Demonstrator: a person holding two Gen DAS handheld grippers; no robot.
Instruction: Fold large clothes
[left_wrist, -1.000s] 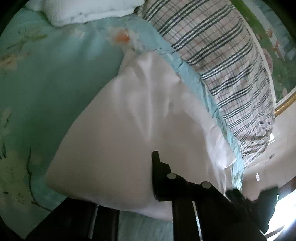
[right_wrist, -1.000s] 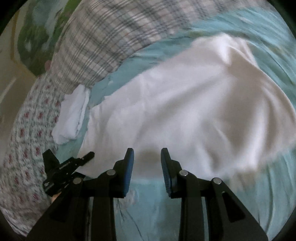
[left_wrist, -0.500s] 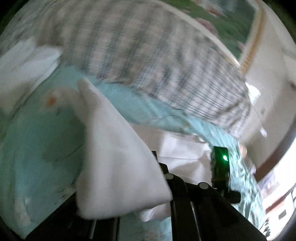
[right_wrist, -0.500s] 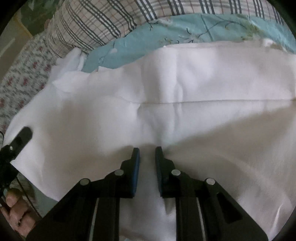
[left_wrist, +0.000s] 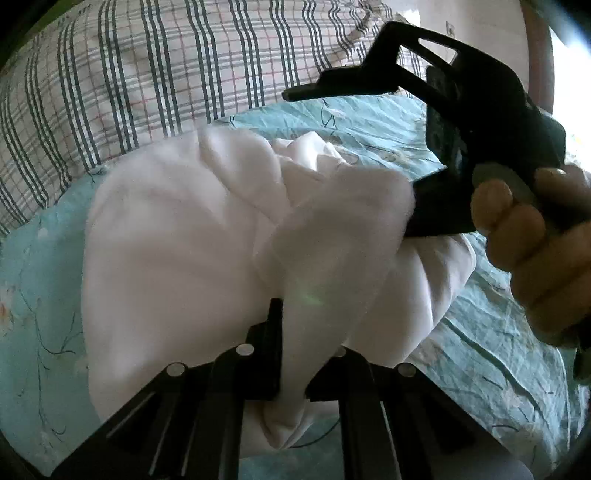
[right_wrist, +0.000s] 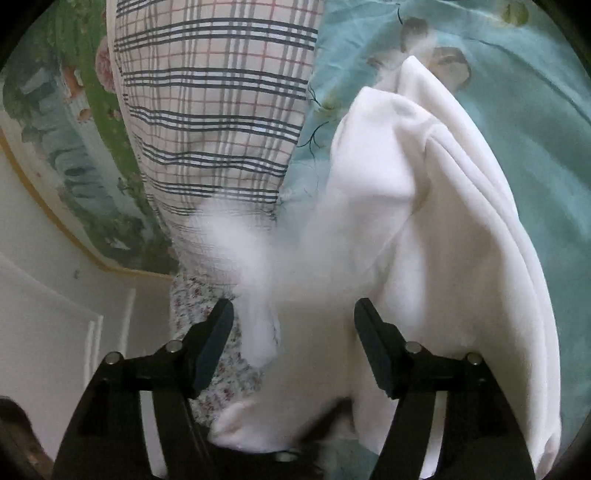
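On the bed, a white garment (left_wrist: 177, 236) lies bunched across a teal sheet (left_wrist: 40, 288) printed with thin branches and pale flowers, its far edge touching a plaid blanket (left_wrist: 122, 74) of dark stripes on cream. Bare sheet stays open on the left side of the cloth and along the lower right in the left wrist view, where the fabric shows long creases. The left gripper (left_wrist: 295, 354) is clamped tight on a gathered fold of the garment, soft cloth bulging out below its black fingers. The right gripper (right_wrist: 293, 350) has its jaws spreading apart; white cloth sits blurred between them, and the pads do not press on it. In the left wrist view that same right gripper (left_wrist: 424, 122) hangs just beyond the raised cloth, a hand (left_wrist: 535, 251) wrapped around its handle. Past the blanket in the right wrist view are a green painted wall picture (right_wrist: 74, 122) with a gold border and a small-flowered fabric (right_wrist: 207, 306).
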